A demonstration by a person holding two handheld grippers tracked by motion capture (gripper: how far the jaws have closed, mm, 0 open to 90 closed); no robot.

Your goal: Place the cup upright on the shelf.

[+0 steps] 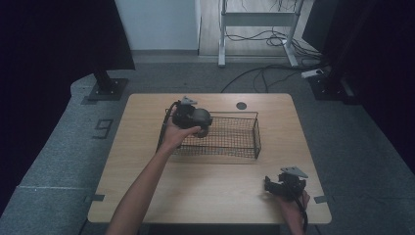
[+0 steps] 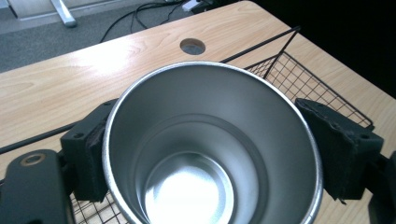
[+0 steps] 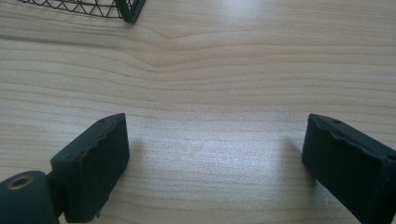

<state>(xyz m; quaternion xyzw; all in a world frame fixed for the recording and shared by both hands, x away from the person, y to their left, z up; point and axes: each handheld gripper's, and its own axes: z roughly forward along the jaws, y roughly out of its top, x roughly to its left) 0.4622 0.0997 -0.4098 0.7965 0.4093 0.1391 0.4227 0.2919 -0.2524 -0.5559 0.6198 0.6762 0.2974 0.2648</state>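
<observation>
1. Grey carpet, loose cables and dark curtains surround a light wooden tabletop [image 1: 147, 171] with a round cable hole [image 1: 241, 105] near its far edge.
2. A black wire basket [image 1: 244, 142] sits on the far middle of the tabletop, its long side running left to right.
3. The left gripper [image 1: 204, 128] is held over the basket's left end, and its fingers [image 2: 343, 149] press against opposite sides of a steel cup [image 2: 210, 149], gripping it just below the rim.
4. The cup stands about upright, mouth up toward the gripper's camera and base down toward the basket mesh, so its long axis runs roughly vertical. It looks empty, with a shiny bare bottom.
5. In the left gripper view, basket wire shows beneath and beyond the cup, so the cup hangs above or just inside the basket's left part; whether its base touches the mesh cannot be told.
6. The right gripper [image 1: 272, 185] rests low at the near right corner of the tabletop, well apart from the cup, its fingers [image 3: 93, 163] spread wide with nothing between them but bare wood.
7. Judging from this, the left hand is plainly the one placed to act on the cup, and a straight vertical move decides whether it goes into or out of the basket.
</observation>
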